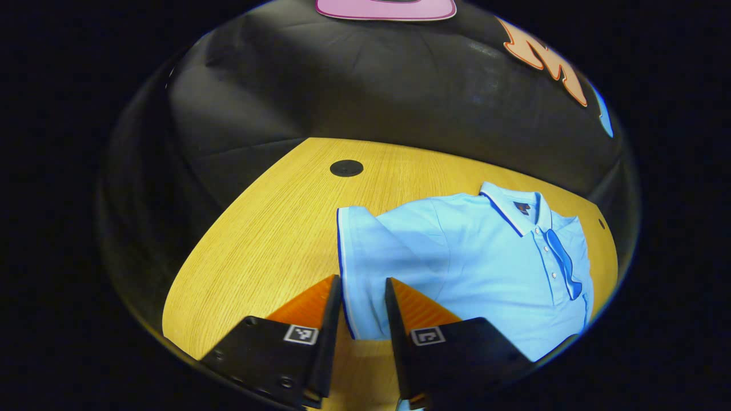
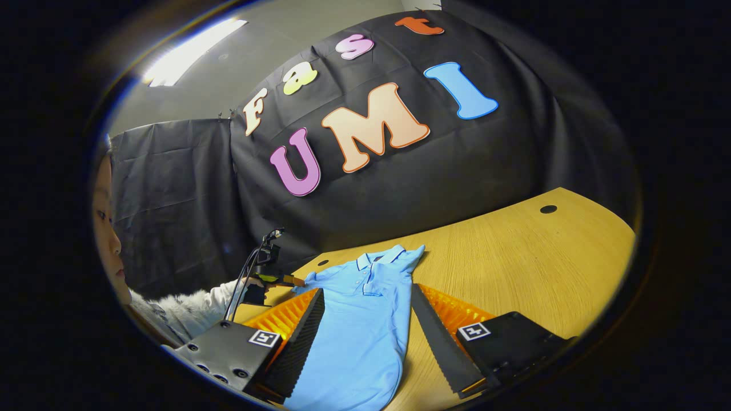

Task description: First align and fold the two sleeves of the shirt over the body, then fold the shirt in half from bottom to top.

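A light blue short-sleeved polo shirt with dark blue trim (image 1: 485, 268) lies flat on the yellow wood-grain worktop (image 1: 268, 228), its buttoned front facing up.

In the left gripper view the shirt sits toward four o'clock, with the collar (image 1: 517, 214) at about two o'clock. One short sleeve (image 1: 360, 262) reaches down toward six o'clock, where its dark-edged hem runs between the two fingers of the left claw (image 1: 363, 288). The fingers stand a little apart on either side of the sleeve cloth; whether both press on it cannot be told. A round black cable hole (image 1: 346, 168) lies in the worktop near eleven o'clock of the shirt, well apart from it.

In the right gripper view the shirt (image 2: 360, 319) runs from the centre down to six o'clock, collar at the far end. The right claw (image 2: 365, 311) is spread wide, its fingers on either side of the shirt's body and lower hem, not closed on the cloth. At about nine o'clock a person's hand (image 2: 248, 285), in a pale fuzzy sleeve (image 2: 183, 311), holds the other gripper at the shirt's far sleeve.
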`<state>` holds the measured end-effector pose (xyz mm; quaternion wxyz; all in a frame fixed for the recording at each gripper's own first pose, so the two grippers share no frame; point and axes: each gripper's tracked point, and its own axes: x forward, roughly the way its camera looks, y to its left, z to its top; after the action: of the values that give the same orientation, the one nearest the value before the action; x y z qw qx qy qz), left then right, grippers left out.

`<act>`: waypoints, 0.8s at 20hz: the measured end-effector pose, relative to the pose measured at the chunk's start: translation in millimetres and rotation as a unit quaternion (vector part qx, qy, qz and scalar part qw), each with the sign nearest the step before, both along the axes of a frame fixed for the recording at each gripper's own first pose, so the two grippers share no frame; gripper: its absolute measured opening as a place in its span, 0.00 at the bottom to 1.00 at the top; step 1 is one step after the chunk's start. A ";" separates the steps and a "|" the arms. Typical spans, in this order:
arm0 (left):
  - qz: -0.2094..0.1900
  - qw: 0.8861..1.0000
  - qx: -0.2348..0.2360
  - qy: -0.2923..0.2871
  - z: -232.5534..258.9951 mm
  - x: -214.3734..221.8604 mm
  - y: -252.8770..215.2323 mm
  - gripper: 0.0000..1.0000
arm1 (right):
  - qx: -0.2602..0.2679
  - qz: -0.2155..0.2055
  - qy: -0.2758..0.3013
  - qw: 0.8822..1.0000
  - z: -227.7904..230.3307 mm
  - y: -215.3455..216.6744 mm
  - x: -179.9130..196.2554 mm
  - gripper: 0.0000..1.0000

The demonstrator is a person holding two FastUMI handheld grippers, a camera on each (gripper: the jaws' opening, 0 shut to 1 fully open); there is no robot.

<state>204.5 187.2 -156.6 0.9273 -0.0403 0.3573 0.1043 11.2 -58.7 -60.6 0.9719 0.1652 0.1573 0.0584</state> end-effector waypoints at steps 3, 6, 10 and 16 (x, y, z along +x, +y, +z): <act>-0.015 1.000 -0.018 -0.011 1.6 2.6 -3.4 0.13 | -0.002 0.000 0.002 1.000 -2.7 0.0 -3.0 0.97; -0.018 0.999 -0.028 -0.021 0.8 4.6 -4.4 0.00 | -0.006 -0.001 0.006 1.000 -7.1 -1.1 -5.8 0.97; -0.020 0.999 -0.032 -0.039 9.7 10.0 -6.8 0.00 | 0.001 -0.008 0.010 1.000 -9.7 -4.8 -10.3 0.97; -0.083 0.989 -0.073 -0.097 57.3 28.1 -65.7 0.00 | -0.003 -0.026 0.012 1.000 -11.6 -16.6 -14.0 0.97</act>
<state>232.5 121.5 -99.3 0.9576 -0.0877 0.2746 -0.0038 -2.8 -75.3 -72.2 0.9716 0.1672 0.1645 0.0309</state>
